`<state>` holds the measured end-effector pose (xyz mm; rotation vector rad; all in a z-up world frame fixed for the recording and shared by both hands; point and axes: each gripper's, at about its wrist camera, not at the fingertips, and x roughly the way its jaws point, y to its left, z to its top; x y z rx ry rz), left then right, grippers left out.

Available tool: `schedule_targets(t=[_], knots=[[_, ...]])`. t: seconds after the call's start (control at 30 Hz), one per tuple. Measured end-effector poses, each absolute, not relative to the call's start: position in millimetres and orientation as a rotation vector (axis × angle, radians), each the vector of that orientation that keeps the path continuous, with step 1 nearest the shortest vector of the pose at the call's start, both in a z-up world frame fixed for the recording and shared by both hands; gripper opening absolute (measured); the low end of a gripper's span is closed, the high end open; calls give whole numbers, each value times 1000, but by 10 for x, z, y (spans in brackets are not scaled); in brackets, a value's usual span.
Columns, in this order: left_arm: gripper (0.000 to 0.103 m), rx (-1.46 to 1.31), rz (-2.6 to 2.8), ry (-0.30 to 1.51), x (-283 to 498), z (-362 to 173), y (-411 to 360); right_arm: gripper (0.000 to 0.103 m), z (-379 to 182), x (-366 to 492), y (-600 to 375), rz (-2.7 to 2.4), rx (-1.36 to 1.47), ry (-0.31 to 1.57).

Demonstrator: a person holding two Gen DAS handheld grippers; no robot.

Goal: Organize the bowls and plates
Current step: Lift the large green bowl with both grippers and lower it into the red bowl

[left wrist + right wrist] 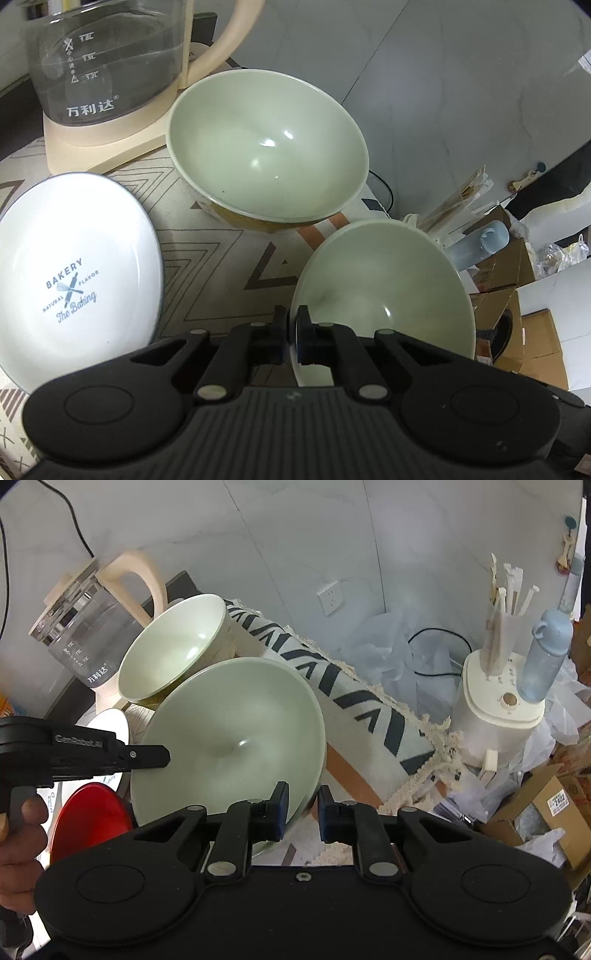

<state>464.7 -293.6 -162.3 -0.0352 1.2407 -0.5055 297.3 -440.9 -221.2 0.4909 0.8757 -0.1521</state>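
Two pale green bowls stand on a patterned cloth. My left gripper point(293, 332) is shut on the left rim of the near green bowl point(384, 295), one pad inside and one outside. In the right wrist view the same near green bowl point(229, 738) has its lower right rim between the pads of my right gripper point(302, 812), which is shut on it. The left gripper point(162, 755) shows there at the bowl's left edge, held by a hand point(22, 812). The far green bowl point(266, 147) point(173, 650) sits behind, beside a white "BAKERY" plate point(74, 277).
A glass kettle point(107, 62) point(81, 627) on a cream base stands behind the bowls. A red plate point(92, 819) lies at lower left. The cloth's fringed edge point(424, 734) marks the table's right side; beyond it are a cream utensil holder point(495, 701), a blue bottle point(546, 653) and cardboard boxes point(546, 812).
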Motion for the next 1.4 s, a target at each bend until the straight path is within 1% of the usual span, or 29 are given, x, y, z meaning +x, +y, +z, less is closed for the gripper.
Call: schedule_targets(t=[0.3,0.5,0.63,0.93,1.17,1.4], knots=[[3,-35,-516,1193,4548,-1464,-2917,16,-2056,2943,-4422,-161,477,840],[3,-43,-494,1142,4445,-1169,-2854,16,-1845,2887,-4410,-146,453,799],[3,-53,-482,1075,4368,-919,-2766,16,-1627,2858,-4363,-120,419,763],[3,-89,-406,1006,4177,-583,-2494,16,-1291,2805,-4240,-43,384,682],[4,-106,-351,986,4032,-491,-2235,16,-1189,2775,-4078,23,369,660],[4,-130,-296,997,3888,-547,-2034,16,-1180,2749,-3915,83,342,672]])
